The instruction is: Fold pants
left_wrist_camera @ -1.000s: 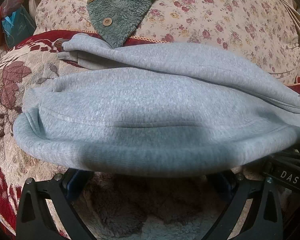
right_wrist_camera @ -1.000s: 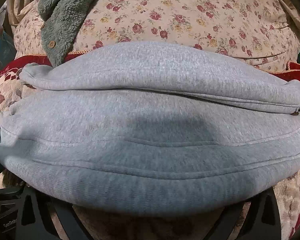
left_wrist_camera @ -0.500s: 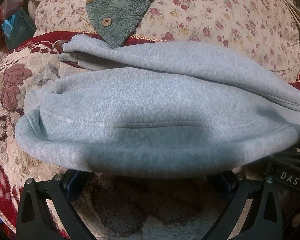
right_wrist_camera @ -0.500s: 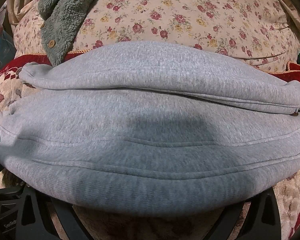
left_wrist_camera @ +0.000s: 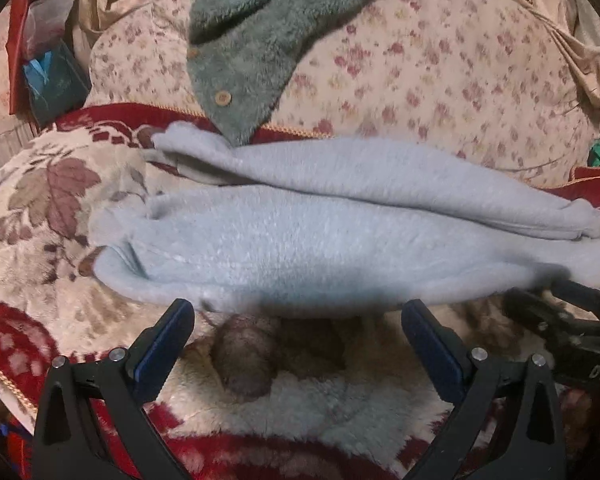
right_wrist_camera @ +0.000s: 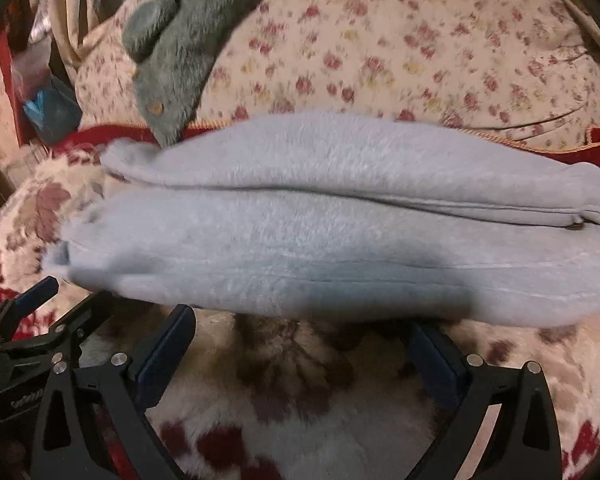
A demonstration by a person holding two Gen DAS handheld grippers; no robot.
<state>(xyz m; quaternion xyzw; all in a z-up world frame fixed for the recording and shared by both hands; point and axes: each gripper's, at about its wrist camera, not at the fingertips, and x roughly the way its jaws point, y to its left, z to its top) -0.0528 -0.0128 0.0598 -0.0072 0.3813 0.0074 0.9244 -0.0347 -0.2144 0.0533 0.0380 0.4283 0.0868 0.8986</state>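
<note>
The light grey fleece pants (left_wrist_camera: 340,240) lie folded in a long bundle across the patterned blanket, also in the right wrist view (right_wrist_camera: 340,248). My left gripper (left_wrist_camera: 300,328) is open and empty, its blue-padded fingers (left_wrist_camera: 168,340) just short of the near edge of the pants. My right gripper (right_wrist_camera: 300,336) is open and empty too, close to the near edge. The right gripper shows at the right of the left wrist view (left_wrist_camera: 572,332); the left gripper shows at the left of the right wrist view (right_wrist_camera: 28,332).
A red and cream leaf-patterned blanket (left_wrist_camera: 52,216) covers the surface. A floral quilt (left_wrist_camera: 440,64) is heaped behind the pants, with a grey-green fleece garment with buttons (left_wrist_camera: 240,60) on it. Clutter with a teal box (left_wrist_camera: 52,84) stands at far left.
Both grippers have pulled back and let go of the near edge of the pants. Their fingers now show open and clear of the cloth. The pants lie farther off.
</note>
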